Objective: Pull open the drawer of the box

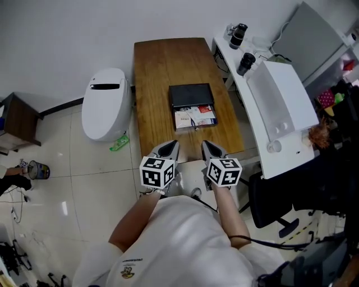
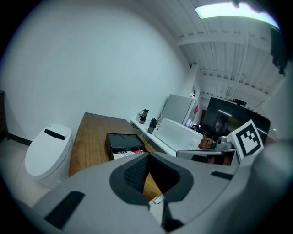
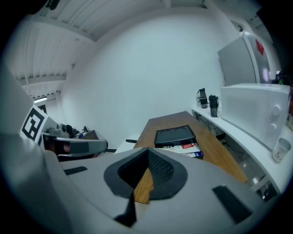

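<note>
The box (image 1: 191, 95) lies long axis left-right, its drawer (image 1: 194, 118) open toward the near side. The left gripper (image 1: 171, 145) and right gripper (image 1: 206, 145) are clenched, empty.

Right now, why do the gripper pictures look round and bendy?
Left gripper view: a wide-angle lens bends the ceiling beams, the corners go black, and the ceiling light glares white. Right gripper view: same round bulge and black corners. Head view: evenly lit, with the box sharp.
</note>
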